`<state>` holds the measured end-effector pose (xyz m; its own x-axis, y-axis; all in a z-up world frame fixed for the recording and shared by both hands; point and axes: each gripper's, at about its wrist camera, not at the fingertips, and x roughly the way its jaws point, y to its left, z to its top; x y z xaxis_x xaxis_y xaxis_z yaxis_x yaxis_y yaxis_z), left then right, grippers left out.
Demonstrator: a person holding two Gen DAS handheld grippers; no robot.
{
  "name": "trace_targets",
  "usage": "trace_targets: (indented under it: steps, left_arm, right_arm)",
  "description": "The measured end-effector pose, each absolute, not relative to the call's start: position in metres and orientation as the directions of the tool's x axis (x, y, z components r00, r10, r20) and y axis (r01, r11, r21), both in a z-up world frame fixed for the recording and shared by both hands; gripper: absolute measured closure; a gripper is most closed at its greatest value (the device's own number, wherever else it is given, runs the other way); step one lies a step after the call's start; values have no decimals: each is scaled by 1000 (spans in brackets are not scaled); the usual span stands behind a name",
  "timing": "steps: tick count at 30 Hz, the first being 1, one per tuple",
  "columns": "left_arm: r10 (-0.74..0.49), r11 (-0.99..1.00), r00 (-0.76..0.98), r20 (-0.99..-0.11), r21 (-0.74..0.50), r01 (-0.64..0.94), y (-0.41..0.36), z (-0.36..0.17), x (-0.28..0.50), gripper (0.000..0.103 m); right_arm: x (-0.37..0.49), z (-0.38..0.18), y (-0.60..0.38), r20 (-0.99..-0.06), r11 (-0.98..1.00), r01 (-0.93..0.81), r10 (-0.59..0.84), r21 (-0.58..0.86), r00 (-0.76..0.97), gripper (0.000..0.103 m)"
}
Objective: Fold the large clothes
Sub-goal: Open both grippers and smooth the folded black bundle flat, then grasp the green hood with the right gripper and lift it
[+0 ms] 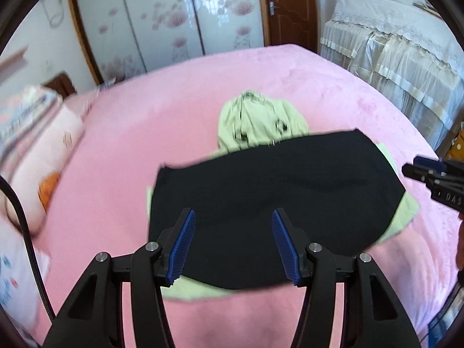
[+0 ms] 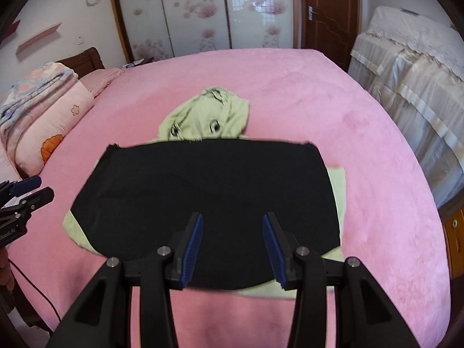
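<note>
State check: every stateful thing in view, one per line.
Left gripper: open, empty, above the garments.
Right gripper: open, empty, above the garments.
Black garment: folded flat, lying on the green one.
Green hoodie: under the black one, hood and edges showing.
Door: shut.
Wardrobe doors: shut.
Quilts: folded, stacked.

Black garment (image 2: 208, 203) on pale green hoodie (image 2: 214, 119); bedspread (image 2: 333, 110) plain pink. Wardrobe doors (image 2: 203, 8) white with pink flower print. Gripper pads (image 1: 185, 243) blue.
</note>
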<state>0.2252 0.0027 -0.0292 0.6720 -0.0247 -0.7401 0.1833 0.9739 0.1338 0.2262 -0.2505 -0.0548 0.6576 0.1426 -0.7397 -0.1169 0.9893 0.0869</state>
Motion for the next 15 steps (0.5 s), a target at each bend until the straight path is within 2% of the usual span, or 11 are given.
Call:
trace_targets:
  steps: [9, 12, 15]
  left_arm:
    - [15, 975, 704, -710, 168, 149, -3, 7, 344, 49]
    - [28, 978, 692, -721, 162, 130, -2, -1, 389, 48]
    - [19, 981, 674, -739, 143, 128, -1, -20, 428, 47]
  right_arm:
    - [340, 1, -247, -710, 992, -107, 121, 64, 693, 60]
    - [387, -3, -248, -718, 995, -82, 96, 55, 690, 60]
    - [438, -25, -255, -760, 993, -43, 112, 110, 640, 60]
